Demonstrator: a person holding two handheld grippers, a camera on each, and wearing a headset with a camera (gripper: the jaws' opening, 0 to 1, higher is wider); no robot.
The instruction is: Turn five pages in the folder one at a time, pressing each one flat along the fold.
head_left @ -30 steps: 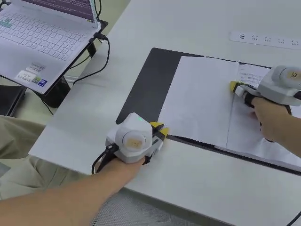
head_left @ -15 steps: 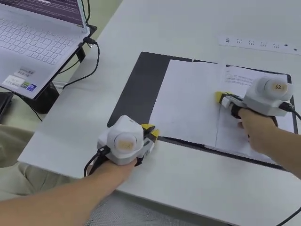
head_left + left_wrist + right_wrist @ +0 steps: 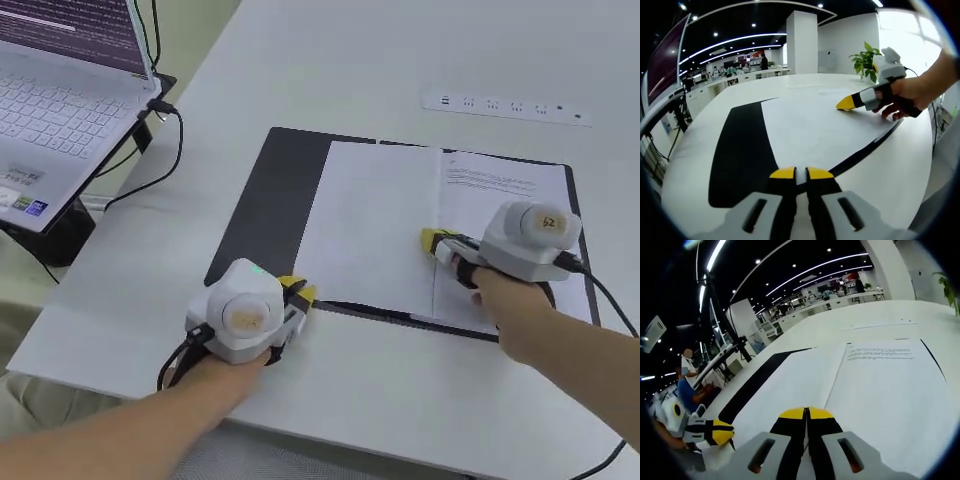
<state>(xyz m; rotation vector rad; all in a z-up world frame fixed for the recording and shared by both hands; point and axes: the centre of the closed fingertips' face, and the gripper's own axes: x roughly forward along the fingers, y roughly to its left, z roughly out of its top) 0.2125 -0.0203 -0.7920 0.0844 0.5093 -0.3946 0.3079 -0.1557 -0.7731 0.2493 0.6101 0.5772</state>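
Note:
The folder lies open on the white table, its black cover [image 3: 268, 195] [image 3: 740, 150] spread to the left. A blank turned page [image 3: 370, 220] [image 3: 805, 125] [image 3: 790, 380] lies flat over it. The right page [image 3: 505, 185] [image 3: 890, 380] carries a few printed lines at its top. My right gripper [image 3: 432, 241] [image 3: 807, 413] is shut, its yellow tips down on the fold about halfway along it; in the left gripper view the right gripper [image 3: 850, 103] sits on the paper. My left gripper [image 3: 298, 293] [image 3: 795, 173] [image 3: 715, 431] is shut, resting at the folder's near edge by the cover.
An open laptop [image 3: 60, 100] stands at the far left with a black cable [image 3: 150, 170] running from its stand. A white power strip [image 3: 500, 105] lies behind the folder. The table's near edge runs just below both hands.
My right gripper has slid along the fold toward the near edge of the folder. The left gripper has stayed at the folder's near edge. The head camera has shifted.

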